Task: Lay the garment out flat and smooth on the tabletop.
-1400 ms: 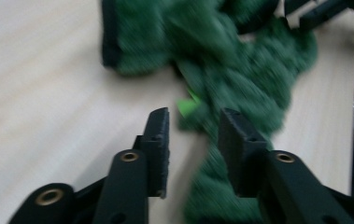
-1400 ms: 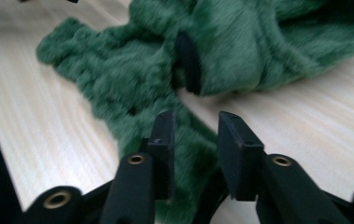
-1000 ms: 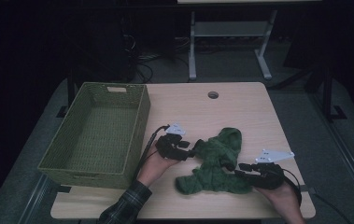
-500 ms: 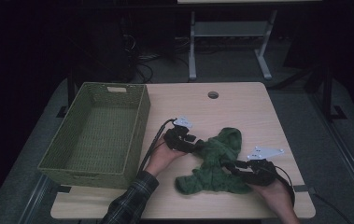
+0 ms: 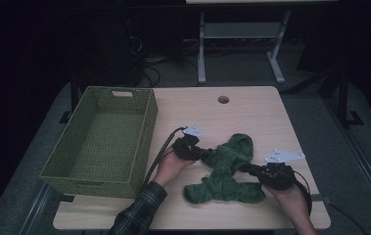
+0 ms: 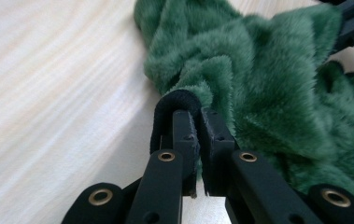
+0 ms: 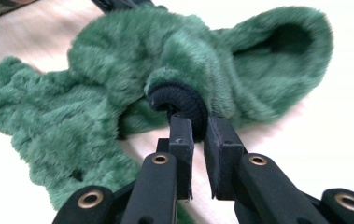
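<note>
A green fuzzy garment [image 5: 224, 171] lies crumpled on the front of the wooden table [image 5: 251, 112]. My left gripper [image 5: 206, 153] is at its left end. Its jaws have just been closing, and in the left gripper view the left gripper [image 6: 198, 116] is shut on a dark ribbed cuff [image 6: 174, 100] of the green garment [image 6: 258, 70]. My right gripper [image 5: 248, 169] is at the garment's right side. Its jaws have just been closing too, and the right gripper [image 7: 198, 123] pinches another dark cuff [image 7: 179, 100] of the garment [image 7: 132, 60].
A green woven basket [image 5: 144, 132] stands on the table's left half, close to my left hand. A round cable hole [image 5: 223, 99] is near the far edge. A plaid sleeve [image 5: 139, 218] comes in from the front. Dark floor and a metal stand lie beyond the table.
The left gripper has edged slightly right, onto the garment's left end. The right hand has hardly moved. The garment lies much as before.
</note>
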Tool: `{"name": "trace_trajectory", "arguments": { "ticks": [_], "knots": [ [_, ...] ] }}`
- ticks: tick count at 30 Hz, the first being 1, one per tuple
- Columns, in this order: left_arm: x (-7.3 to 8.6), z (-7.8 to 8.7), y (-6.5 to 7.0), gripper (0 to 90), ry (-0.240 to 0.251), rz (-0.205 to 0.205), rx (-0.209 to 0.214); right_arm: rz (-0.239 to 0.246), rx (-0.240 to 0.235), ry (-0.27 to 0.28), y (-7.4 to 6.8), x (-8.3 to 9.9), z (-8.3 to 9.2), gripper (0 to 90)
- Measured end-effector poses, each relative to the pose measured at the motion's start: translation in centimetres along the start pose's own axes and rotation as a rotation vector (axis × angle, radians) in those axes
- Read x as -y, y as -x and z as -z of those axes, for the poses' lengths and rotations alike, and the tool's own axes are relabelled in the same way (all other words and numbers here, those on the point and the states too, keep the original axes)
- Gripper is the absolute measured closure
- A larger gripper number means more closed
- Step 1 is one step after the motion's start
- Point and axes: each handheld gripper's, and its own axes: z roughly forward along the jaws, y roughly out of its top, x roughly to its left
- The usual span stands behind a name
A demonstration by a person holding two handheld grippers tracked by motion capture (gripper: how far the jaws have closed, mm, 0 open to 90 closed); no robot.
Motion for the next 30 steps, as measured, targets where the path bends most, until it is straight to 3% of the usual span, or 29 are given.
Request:
{"name": "trace_trajectory", "arguments": {
  "ticks": [7,9,15,19,23,27,30],
  "knots": [
    [-0.2,3.3,0.6,86.1,0.082,0.009,-0.056,0.024,0.032,0.056,1.1,-2.3,1.1,82.5],
    [0.0,4.0,0.6,86.2,0.085,0.011,-0.076,0.046,0.044,0.063,1.5,-3.2,0.9,83.3],
    [1.3,5.2,0.6,86.3,0.095,0.063,-0.126,0.052,0.044,0.064,3.1,-5.5,-0.8,84.7],
    [2.4,4.5,0.5,86.3,0.054,0.092,-0.143,0.029,0.029,0.011,4.4,-5.6,-3.2,85.2],
    [3.3,3.3,0.4,86.2,0.005,0.123,-0.131,-0.020,0.011,-0.068,5.6,-4.7,-5.5,85.3],
    [3.9,1.8,0.5,86.1,-0.058,0.124,-0.117,-0.043,-0.002,-0.108,6.0,-4.2,-6.4,85.3],
    [4.0,1.3,0.7,85.2,-0.072,0.117,-0.117,-0.038,0.000,-0.139,6.1,-3.8,-7.0,85.1]
  ]
}}
